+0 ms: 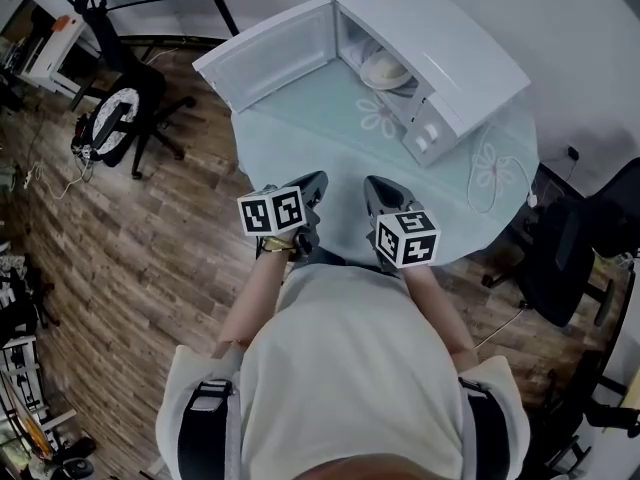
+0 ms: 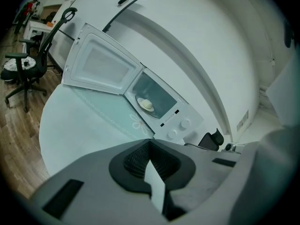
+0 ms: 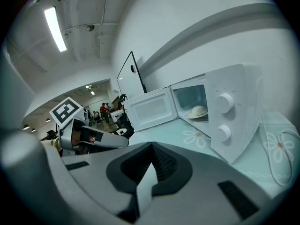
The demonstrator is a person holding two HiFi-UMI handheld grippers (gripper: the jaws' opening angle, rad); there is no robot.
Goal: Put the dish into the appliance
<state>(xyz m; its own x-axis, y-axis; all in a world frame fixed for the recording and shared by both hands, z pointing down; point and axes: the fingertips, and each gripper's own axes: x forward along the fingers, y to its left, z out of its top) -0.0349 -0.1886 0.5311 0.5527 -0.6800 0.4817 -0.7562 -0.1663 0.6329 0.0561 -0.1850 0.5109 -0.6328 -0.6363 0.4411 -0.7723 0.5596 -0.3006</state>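
Note:
A pale round dish sits inside the white microwave, whose door hangs wide open to the left. The dish shows in the cavity in the left gripper view, and the dish in the right gripper view too. My left gripper and right gripper hover side by side at the near edge of the round glass table, well short of the microwave. The left gripper is shut on nothing. The right gripper is likewise shut and holds nothing.
A white power cable loops on the table to the right of the microwave. A black office chair stands on the wood floor at the left, another black chair at the right. The left gripper shows beside the right one.

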